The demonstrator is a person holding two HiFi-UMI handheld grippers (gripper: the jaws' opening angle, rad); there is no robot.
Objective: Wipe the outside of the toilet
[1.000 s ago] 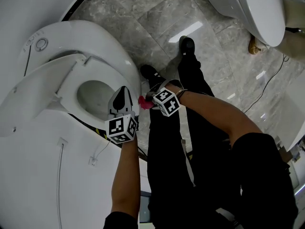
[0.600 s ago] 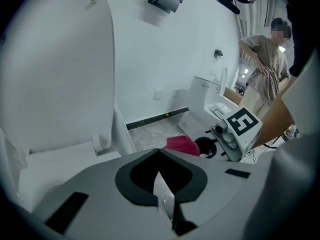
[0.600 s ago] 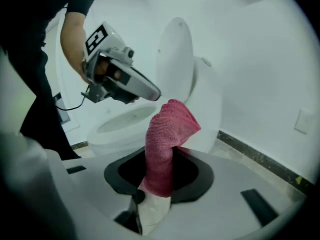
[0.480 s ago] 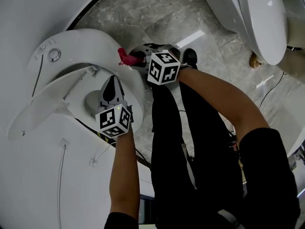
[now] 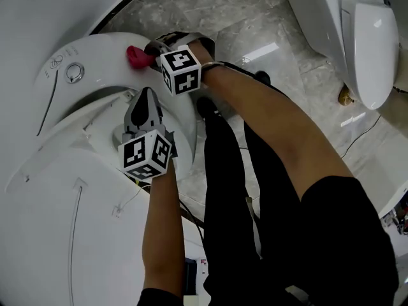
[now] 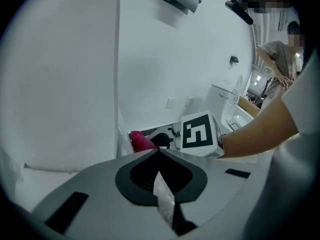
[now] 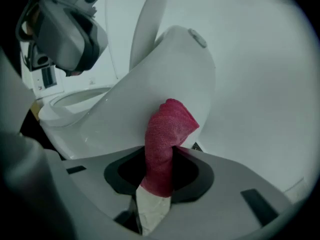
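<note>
grey marble floor (image 5: pixel 210 11), white toilet (image 5: pixel 95 46): right gripper (image 5: pixel 153 48) jaws pinch red cloth (image 5: pixel 134 56) against the toilet's shell; left gripper (image 5: pixel 145 94) jaws closed, empty.

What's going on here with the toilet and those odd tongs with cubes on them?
A person holds a gripper in each hand and is cleaning a white toilet. The right gripper is clamped on a red cloth, which it holds at the toilet's outer shell, not far from the flush button. The left gripper hangs above the toilet, shut and empty.
</note>
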